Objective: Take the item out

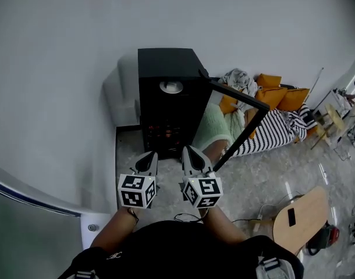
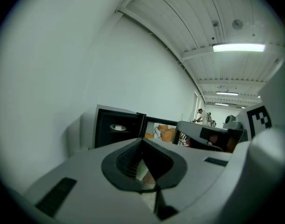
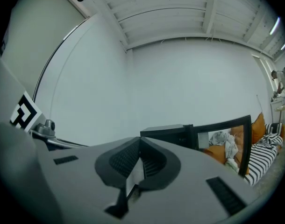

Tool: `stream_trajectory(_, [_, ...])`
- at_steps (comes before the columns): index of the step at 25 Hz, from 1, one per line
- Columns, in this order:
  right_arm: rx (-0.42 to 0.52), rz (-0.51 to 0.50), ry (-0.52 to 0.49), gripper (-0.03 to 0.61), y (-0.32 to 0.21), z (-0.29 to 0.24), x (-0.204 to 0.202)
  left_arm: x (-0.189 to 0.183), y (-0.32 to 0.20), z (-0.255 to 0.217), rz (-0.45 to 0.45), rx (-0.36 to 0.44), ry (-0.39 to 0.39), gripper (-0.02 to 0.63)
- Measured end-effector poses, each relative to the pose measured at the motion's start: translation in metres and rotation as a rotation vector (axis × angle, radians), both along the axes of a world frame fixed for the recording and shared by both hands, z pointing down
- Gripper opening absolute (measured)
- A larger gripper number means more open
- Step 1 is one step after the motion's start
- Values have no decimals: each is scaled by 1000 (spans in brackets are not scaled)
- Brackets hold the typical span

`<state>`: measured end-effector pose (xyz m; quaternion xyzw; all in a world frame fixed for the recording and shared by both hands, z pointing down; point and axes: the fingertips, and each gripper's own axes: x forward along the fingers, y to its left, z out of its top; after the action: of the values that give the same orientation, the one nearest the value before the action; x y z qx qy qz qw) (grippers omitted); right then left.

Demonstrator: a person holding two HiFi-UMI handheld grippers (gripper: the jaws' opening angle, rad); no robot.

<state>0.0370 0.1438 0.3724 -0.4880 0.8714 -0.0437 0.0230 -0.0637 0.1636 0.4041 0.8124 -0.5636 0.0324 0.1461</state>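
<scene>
At the far left a pale box (image 1: pixel 120 92) stands against the white wall, touching the left side of the black cabinet (image 1: pixel 166 63). The left gripper (image 1: pixel 149 157) is held near the person, pointing at the cabinet's open front; the left gripper view shows its jaws pressed together with nothing between them (image 2: pixel 142 143). The cabinet stands on the floor by the wall, well apart from both grippers. The white round item (image 1: pixel 171 86) lies in its upper compartment, also seen in the left gripper view (image 2: pixel 118 127). Something reddish glows in the lower compartment, too dim to name. Just right of the left gripper, the right gripper (image 1: pixel 191 154) points the same way, its jaws likewise shut on nothing (image 3: pixel 138 143). The glass door (image 1: pixel 247 100) stands swung open to the right. Farther right, orange cushions (image 1: pixel 270 92) and a black-and-white striped cloth (image 1: pixel 270 129) lie by the wall, and a round wooden stool (image 1: pixel 302 217) stands nearer
</scene>
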Motion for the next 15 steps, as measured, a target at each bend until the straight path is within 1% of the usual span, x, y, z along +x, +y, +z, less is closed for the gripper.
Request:
stream_trajectory(5, [-2, 32, 13, 8, -2, 3, -12, -18, -2, 5, 18, -12, 12, 8])
stream_trajectory(9, [-1, 53, 15, 8, -7, 5, -14, -23, -5, 13, 31, -23, 22, 8])
stream_trajectory(15, [11, 74, 9, 8, -31, 7, -18, -29, -28, 20, 28, -28, 29, 8])
